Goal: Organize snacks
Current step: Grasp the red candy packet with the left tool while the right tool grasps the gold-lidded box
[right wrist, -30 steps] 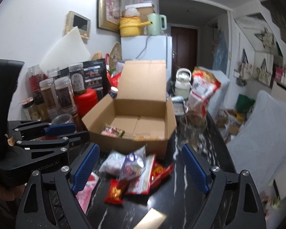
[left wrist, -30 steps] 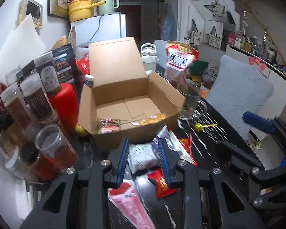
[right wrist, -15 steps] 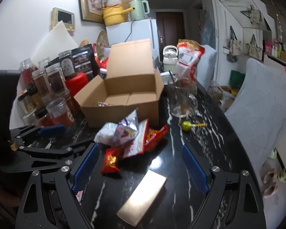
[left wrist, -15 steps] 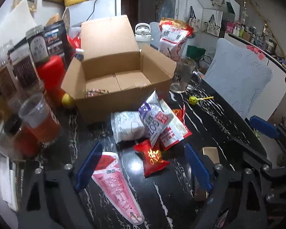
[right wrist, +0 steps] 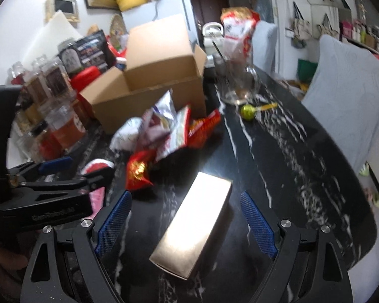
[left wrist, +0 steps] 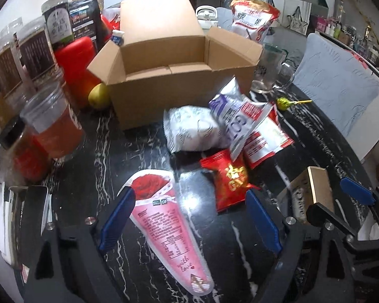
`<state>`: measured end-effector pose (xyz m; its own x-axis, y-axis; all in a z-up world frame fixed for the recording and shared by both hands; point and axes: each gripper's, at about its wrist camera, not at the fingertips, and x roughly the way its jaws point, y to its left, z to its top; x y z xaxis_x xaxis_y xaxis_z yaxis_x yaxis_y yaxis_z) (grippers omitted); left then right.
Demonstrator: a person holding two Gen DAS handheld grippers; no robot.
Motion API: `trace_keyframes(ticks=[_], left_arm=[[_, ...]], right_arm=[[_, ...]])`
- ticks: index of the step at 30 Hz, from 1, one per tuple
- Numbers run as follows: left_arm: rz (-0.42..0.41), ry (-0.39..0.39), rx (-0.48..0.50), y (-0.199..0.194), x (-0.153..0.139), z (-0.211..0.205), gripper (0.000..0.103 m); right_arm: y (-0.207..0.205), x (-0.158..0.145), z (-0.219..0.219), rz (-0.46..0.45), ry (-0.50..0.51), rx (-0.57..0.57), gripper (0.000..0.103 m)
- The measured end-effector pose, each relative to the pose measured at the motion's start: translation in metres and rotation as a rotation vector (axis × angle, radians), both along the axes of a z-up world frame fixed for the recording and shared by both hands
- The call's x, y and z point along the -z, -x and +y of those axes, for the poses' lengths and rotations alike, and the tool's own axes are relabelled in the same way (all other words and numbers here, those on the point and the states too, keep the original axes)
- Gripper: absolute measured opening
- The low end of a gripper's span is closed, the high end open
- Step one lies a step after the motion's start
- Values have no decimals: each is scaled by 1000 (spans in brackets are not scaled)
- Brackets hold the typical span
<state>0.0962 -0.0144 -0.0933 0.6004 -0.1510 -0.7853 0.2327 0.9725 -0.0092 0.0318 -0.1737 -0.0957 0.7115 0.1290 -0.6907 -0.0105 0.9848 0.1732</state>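
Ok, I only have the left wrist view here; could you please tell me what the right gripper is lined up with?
Observer: The right gripper is open, and a shiny gold box lies flat between its fingers, untouched.
Operator: Thanks. Is anything tucked behind the snack pile?
Observer: Yes, an orange-red packet leans by the front corner of the cardboard box, behind the red-and-white packet.
Operator: And what is on the far side of the gold box?
Observer: Only bare black table shows there, up to its edge.
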Motion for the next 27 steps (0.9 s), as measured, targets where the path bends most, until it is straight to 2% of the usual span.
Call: trace_keyframes(ticks=[7,9,10,11,12,14,21,24,27], left_arm=[[38,27,0,-8,12,4,89],[31,29,4,-10,11,3,89],[28,30,6,-10,10,2,89],[26,32,8,-12,10,1,89],[27,36,11,-13,9,0,89],[30,43,15,-14,9,-3,89],[7,27,21,-20,7,-15,89],[39,32,25,-27,13,-21,89],[75,80,34,-33,18,-24,89]], right_arm=[[-10,22,-4,88,36,26,87],[-13,26,-6,108,27,24,74],[-15,29,-8,123,28,22,71],[-18,30,-9,133,23,14,63],[-20,31,-9,139,25,8,50],[-23,33,-11,153,41,4,39],[-30,33,-25,130,64,12,38],[-32,35,-27,125,59,1,38],[-35,39,-28,133,44,-6,39]])
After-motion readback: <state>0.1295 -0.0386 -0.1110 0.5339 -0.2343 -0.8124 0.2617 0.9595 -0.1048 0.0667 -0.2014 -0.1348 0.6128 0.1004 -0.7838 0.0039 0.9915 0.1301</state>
